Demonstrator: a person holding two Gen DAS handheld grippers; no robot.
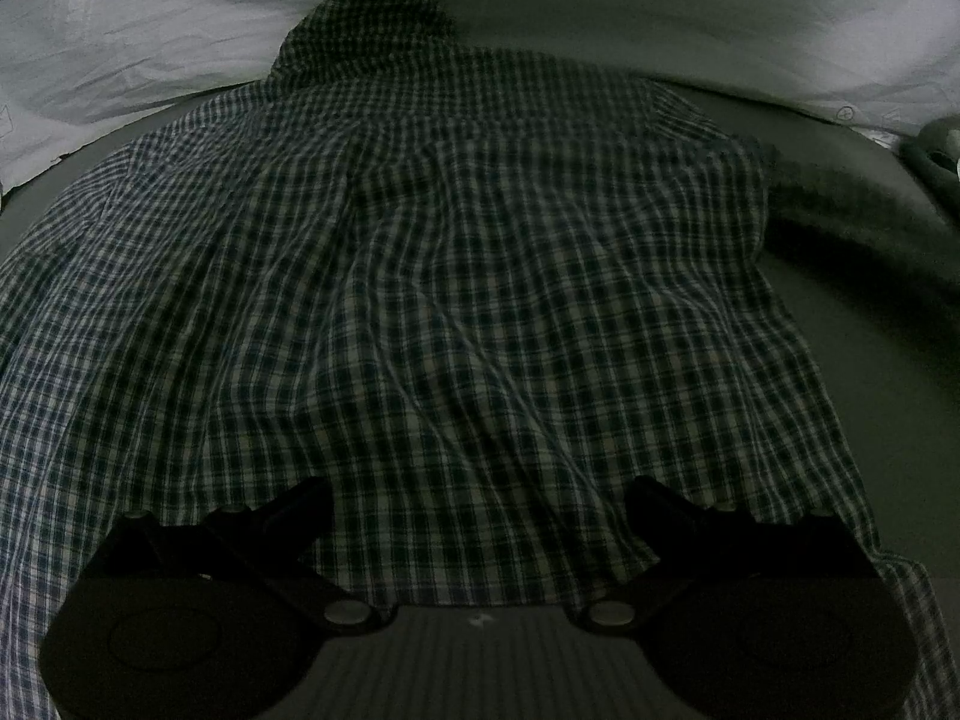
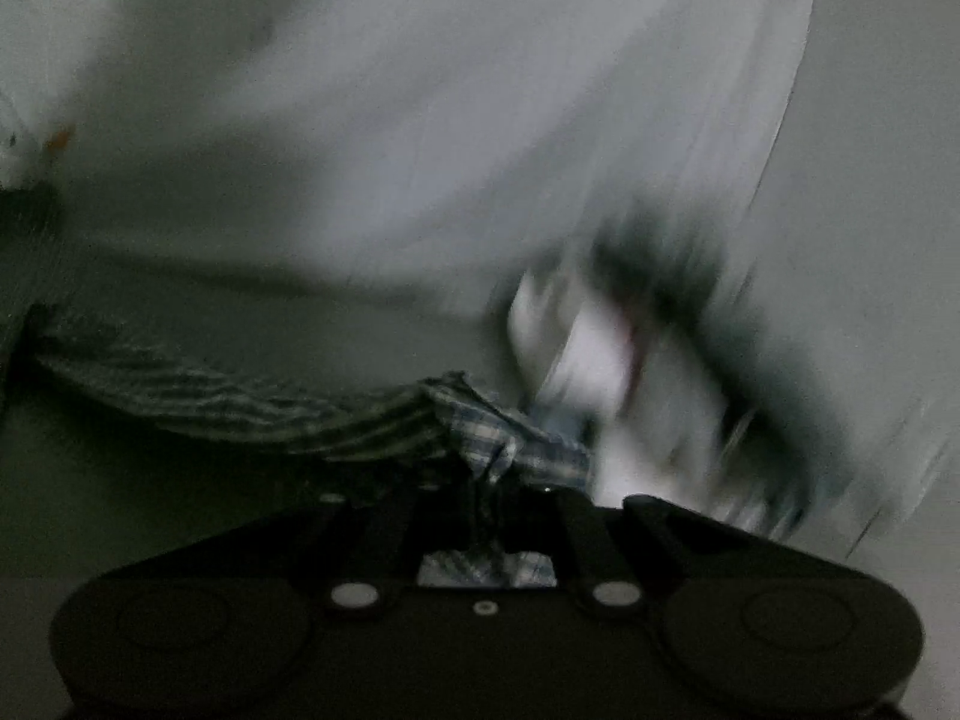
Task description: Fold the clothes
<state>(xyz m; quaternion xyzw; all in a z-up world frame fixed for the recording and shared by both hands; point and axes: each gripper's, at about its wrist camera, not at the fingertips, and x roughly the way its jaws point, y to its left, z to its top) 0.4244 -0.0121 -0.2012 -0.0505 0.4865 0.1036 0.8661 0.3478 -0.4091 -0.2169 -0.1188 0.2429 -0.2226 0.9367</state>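
While checked shirt (image 1: 468, 276) covers grey surface (image 1: 870, 324), white printed sheet (image 1: 150, 48) behind.

One checked shirt (image 1: 456, 276); one white printed sheet (image 1: 150, 42); two hand-held grippers, left (image 1: 480, 498), right (image 2: 486, 498).

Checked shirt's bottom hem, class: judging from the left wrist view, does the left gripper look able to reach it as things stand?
Probably yes. The left gripper hangs open right over the checked shirt, its hem between the spread fingers, and nothing lies over it.
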